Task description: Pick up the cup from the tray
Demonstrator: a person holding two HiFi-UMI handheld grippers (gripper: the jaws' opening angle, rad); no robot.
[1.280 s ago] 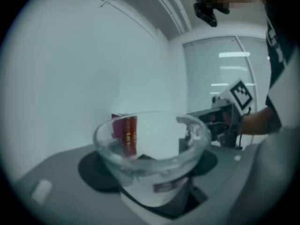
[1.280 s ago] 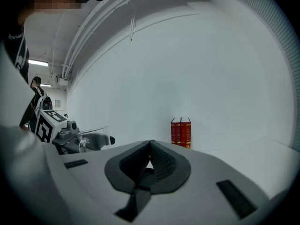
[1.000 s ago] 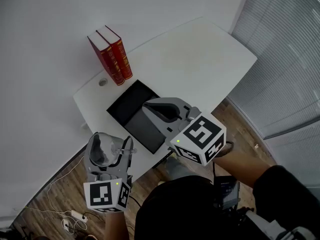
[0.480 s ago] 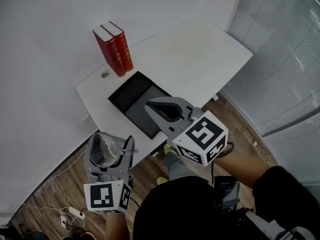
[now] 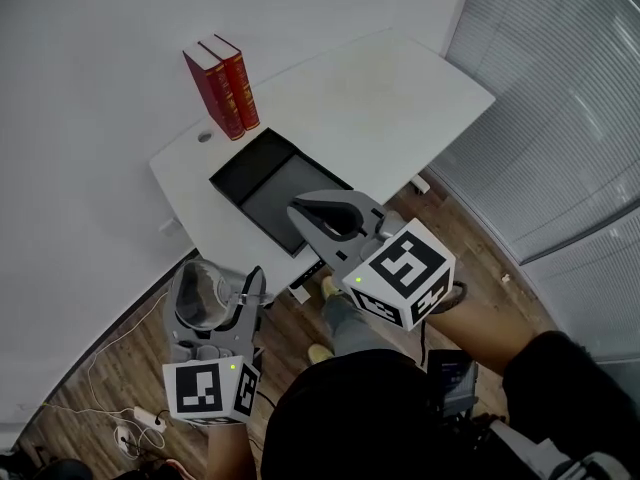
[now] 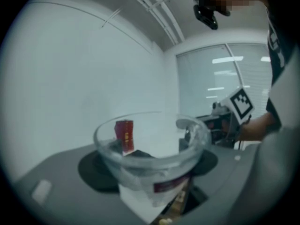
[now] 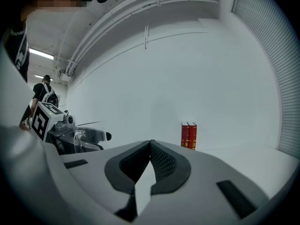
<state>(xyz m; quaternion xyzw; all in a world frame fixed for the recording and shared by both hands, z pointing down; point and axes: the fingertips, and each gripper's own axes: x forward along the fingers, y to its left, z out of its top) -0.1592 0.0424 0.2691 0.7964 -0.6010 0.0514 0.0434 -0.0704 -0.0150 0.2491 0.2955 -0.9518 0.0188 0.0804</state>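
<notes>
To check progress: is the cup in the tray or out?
Out: the left gripper holds the cup beside the table; the tray lies empty.

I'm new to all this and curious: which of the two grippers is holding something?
The left gripper, at the head view's lower left: it holds a clear cup between its jaws. The right gripper is shut on nothing.

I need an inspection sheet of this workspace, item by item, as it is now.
Surface: white table with a small round hole.
Job's things: black tray on the table, nothing in it; clear cup held off the table.
Clutter: two red books, upright.
Grippers: left hand-held gripper shut on the clear cup; right hand-held gripper shut, empty.
Cables: white cable and power strip on the floor.
Surroundings: wooden floor, window blinds.
</notes>
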